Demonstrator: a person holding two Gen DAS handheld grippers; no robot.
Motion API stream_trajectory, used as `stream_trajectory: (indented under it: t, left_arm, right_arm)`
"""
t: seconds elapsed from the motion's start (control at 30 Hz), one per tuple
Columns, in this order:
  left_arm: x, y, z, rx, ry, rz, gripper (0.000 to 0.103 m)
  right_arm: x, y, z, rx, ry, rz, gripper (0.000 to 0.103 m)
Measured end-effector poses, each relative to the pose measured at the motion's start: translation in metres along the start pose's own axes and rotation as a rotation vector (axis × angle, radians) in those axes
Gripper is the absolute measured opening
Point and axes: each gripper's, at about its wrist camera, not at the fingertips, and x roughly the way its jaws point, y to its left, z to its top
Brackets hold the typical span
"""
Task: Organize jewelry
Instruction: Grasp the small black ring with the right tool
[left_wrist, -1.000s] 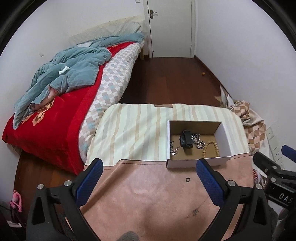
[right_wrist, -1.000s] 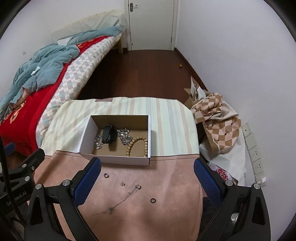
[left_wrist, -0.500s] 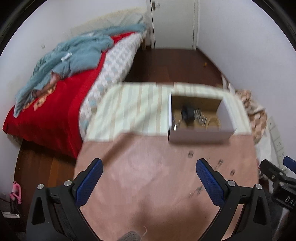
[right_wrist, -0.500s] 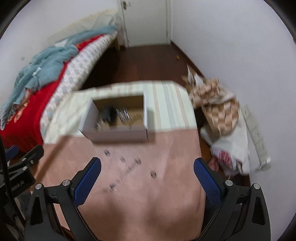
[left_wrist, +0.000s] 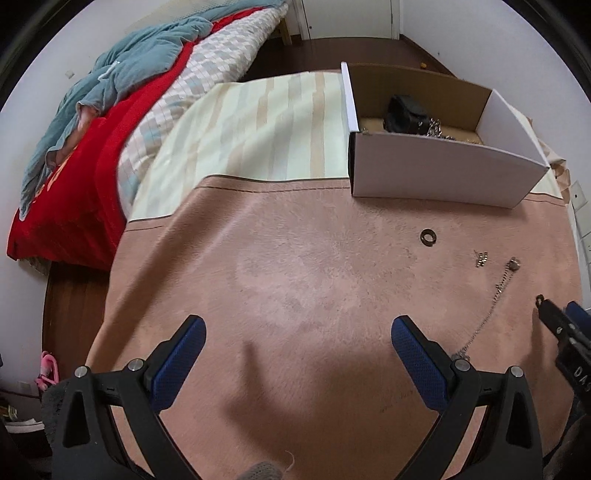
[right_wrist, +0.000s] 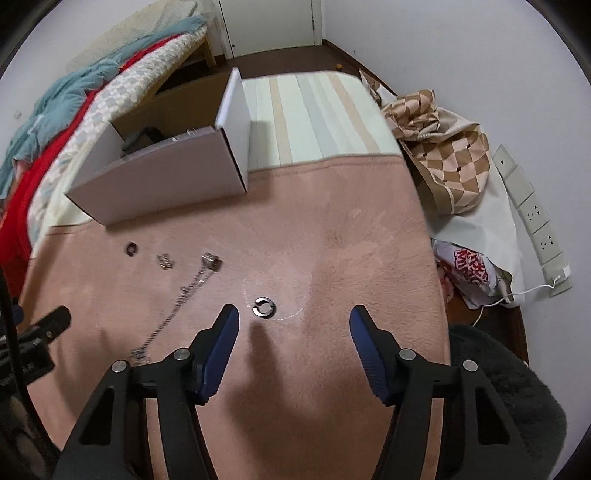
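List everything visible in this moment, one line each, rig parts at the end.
white box: one, white outside, brown inside, on the table where pink meets striped cloth
black item: one, inside the box, with silver chains beside it
dark ring: one, on the pink cloth just before the box
small charm: one, silver, right of the dark ring
chain necklace: one, silver, stretched along the pink cloth
open ring: one, silver, just ahead of the right gripper
pink cloth: one, near half of the table
striped cloth: one, cream, far half
bed: one, red cover, teal blanket, left
checked fabric: one, brown and beige, on the floor, right
left gripper: black, blue pads, open, empty
right gripper: black, blue pads, open, empty
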Motion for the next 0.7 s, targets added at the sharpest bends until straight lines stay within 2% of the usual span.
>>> stream_trajectory:
  t: [0.07,0.1,0.2,0.23,0.27,0.3,0.33,0.37,0.5,0.63,0.7]
  left_arm:
    - [0.005,-0.001,0.002,0.002,0.005,0.001,0.103]
    - [0.007,-0.003,0.002,0.006,0.01,-0.002,0.103]
    - [0.011,-0.008,0.004,0.015,0.017,-0.008,0.103]
    - [0.011,-0.009,0.005,0.017,0.016,-0.011,0.103]
    - [0.011,-0.01,0.007,0.018,0.014,-0.013,0.103]
    - [0.011,-0.011,0.009,0.02,0.01,-0.015,0.103]
    - [0.011,-0.013,0.011,0.022,0.006,-0.016,0.103]
    - [0.011,-0.014,0.012,0.023,0.004,-0.021,0.103]
    - [0.011,-0.024,0.018,0.029,-0.002,-0.05,0.103]
    - [0.011,-0.033,0.021,0.036,-0.001,-0.059,0.103]
    - [0.012,-0.035,0.021,0.037,0.0,-0.059,0.103]
  right_arm:
    - [0.009,0.0,-0.002,0.004,0.008,-0.004,0.055]
    - [0.008,0.002,-0.003,-0.008,-0.022,-0.016,0.051]
    - [0.01,0.006,-0.004,-0.031,-0.049,-0.031,0.048]
    - [0.01,0.007,-0.004,-0.041,-0.056,-0.035,0.044]
    - [0.011,0.008,-0.003,-0.052,-0.068,-0.038,0.034]
    - [0.01,0.009,-0.003,-0.056,-0.075,-0.039,0.029]
    - [0.01,0.009,-0.002,-0.06,-0.079,-0.039,0.017]
    - [0.01,0.009,-0.002,-0.061,-0.08,-0.035,0.011]
    - [0.008,-0.004,-0.003,-0.014,-0.084,-0.006,0.011]
    - [0.003,-0.023,0.001,0.065,-0.081,0.058,0.012]
    - [0.008,-0.028,0.005,0.079,-0.046,0.092,0.013]
